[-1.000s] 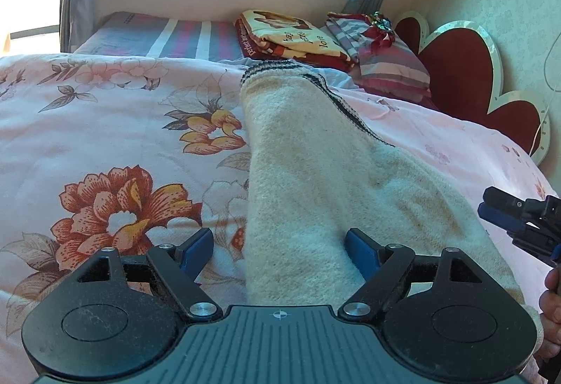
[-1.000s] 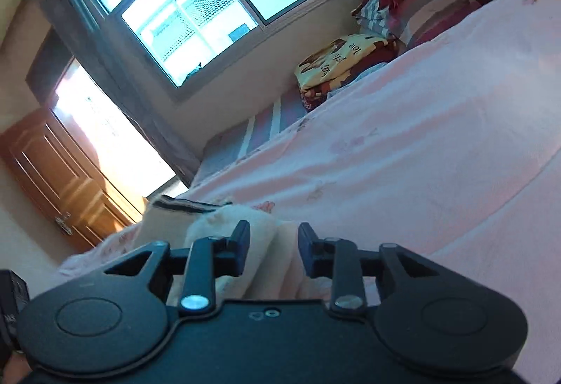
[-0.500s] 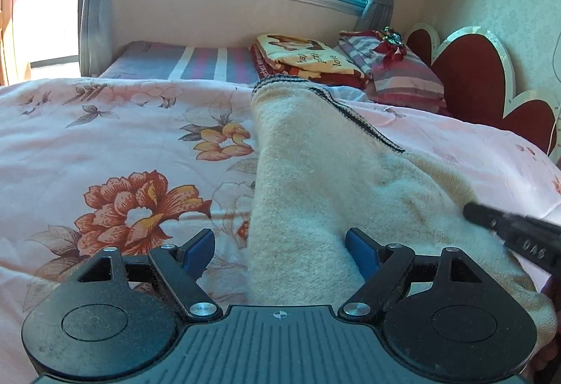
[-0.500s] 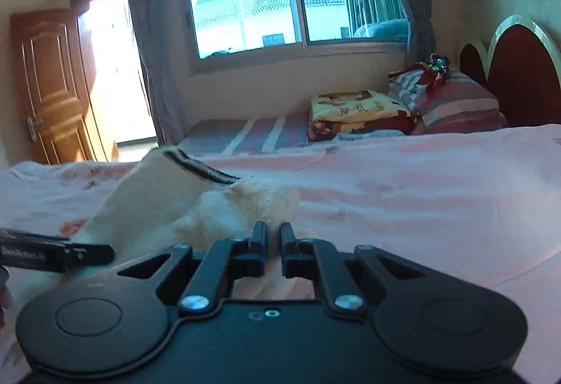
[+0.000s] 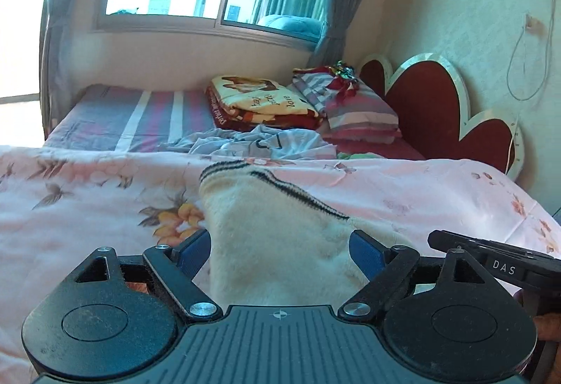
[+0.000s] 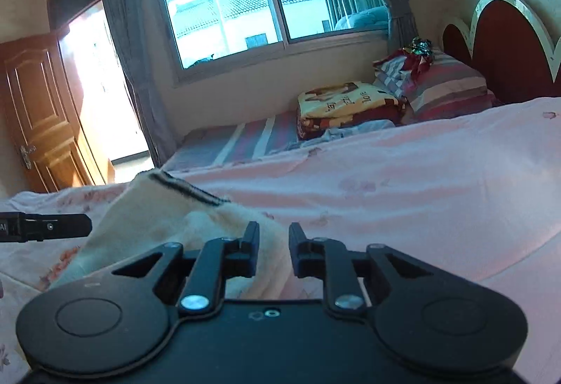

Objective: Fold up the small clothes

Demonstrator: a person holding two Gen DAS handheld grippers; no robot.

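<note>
Your left gripper (image 5: 280, 245) is spread wide around the fluffy cream garment with a dark-striped hem (image 5: 277, 237), which lies lower centre on the pink floral bedsheet (image 5: 87, 194). Your right gripper (image 6: 273, 240) stands parted, released, at the garment's edge, lower centre.

A: Where does the left gripper (image 5: 280, 249) stand?
B: Jaws spread wide, with the cream garment (image 5: 277, 244) lying between them on the bed (image 5: 87, 201).

A: Is the cloth pinched?
B: No, the blue pads (image 5: 366, 252) sit apart at either side of it.

A: Any marks on the garment?
B: Dark stripes along its far hem.

A: And to the right?
B: The right gripper (image 5: 491, 265) reaches in low, marked "DAS"; its jaws cannot be made out.
</note>
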